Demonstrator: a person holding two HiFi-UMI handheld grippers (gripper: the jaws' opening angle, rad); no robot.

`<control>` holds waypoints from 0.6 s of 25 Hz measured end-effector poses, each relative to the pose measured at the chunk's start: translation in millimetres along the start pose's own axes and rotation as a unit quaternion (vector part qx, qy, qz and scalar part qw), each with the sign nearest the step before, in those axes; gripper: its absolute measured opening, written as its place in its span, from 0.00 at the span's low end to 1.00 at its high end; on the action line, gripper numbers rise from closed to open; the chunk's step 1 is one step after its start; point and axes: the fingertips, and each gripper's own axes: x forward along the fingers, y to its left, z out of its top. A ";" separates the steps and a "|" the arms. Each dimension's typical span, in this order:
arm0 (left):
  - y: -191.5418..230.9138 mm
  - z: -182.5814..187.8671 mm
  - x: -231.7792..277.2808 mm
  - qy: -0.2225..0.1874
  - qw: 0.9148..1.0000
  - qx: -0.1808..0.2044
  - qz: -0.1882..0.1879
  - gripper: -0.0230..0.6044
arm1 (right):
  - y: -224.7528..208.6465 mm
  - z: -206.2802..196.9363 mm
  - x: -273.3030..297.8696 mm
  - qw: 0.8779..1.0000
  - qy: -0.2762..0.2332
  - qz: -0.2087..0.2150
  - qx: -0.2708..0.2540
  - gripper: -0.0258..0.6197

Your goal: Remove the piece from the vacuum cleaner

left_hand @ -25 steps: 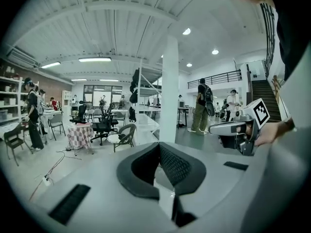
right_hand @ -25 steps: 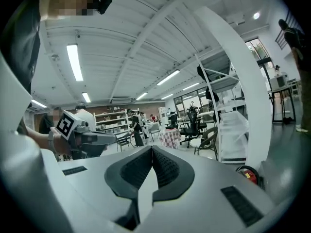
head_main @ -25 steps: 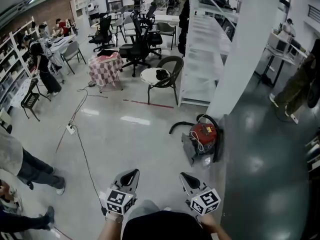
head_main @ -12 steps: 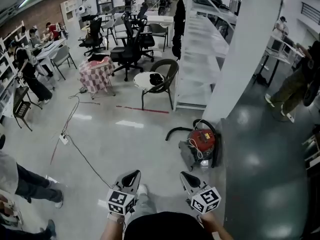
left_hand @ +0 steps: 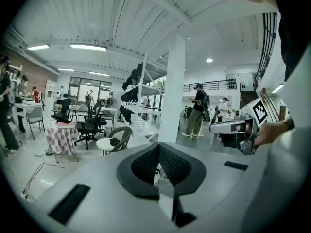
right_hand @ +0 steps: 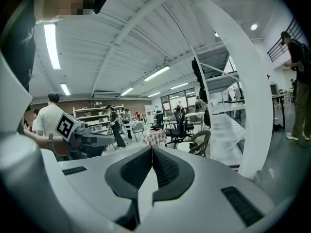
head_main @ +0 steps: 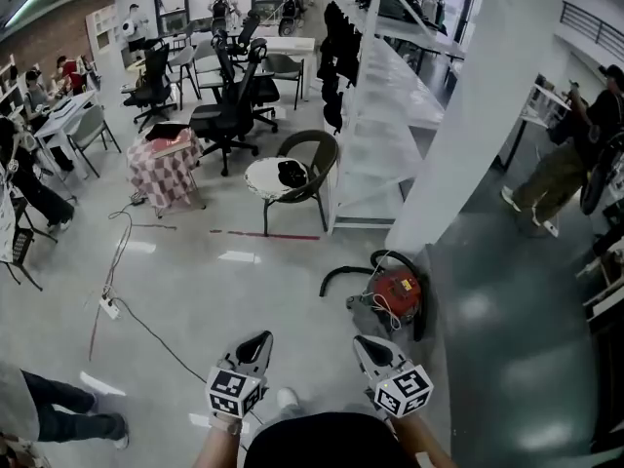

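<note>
A red canister vacuum cleaner (head_main: 396,293) sits on the floor at the foot of a white pillar (head_main: 456,125), with a black hose (head_main: 338,272) curving out to its left and a white cord lying over its body. My left gripper (head_main: 257,339) and right gripper (head_main: 365,343) are held side by side at the bottom of the head view, short of the vacuum, both shut and empty. In the left gripper view the jaws (left_hand: 159,149) meet with nothing between them; the same in the right gripper view (right_hand: 152,153). The vacuum does not show in either gripper view.
A brown chair (head_main: 310,169) with a round white seat stands ahead, beside white shelving (head_main: 380,135). A checked-cloth table (head_main: 162,169), office chairs (head_main: 226,105) and a floor cable (head_main: 127,310) lie left. A person (head_main: 556,164) stands at right; another's legs (head_main: 58,422) at lower left.
I have walked forward across the floor with both grippers held steady; the vacuum cleaner has slid down toward the grippers and a little left in the head view. Both grippers stay shut.
</note>
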 end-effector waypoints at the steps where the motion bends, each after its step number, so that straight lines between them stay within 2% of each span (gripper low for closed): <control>1: 11.0 1.1 1.5 0.001 1.000 -0.002 -0.003 0.07 | 2.2 2.3 8.4 1.000 0.002 -0.004 0.000 0.08; 6: 48.4 5.6 20.2 0.012 1.000 -0.014 -0.013 0.07 | 0.6 10.3 42.7 1.000 0.015 -0.019 0.004 0.08; 15: 59.2 7.2 80.9 0.031 0.998 -0.004 -0.051 0.07 | -44.2 7.8 68.2 0.998 0.017 -0.055 0.028 0.08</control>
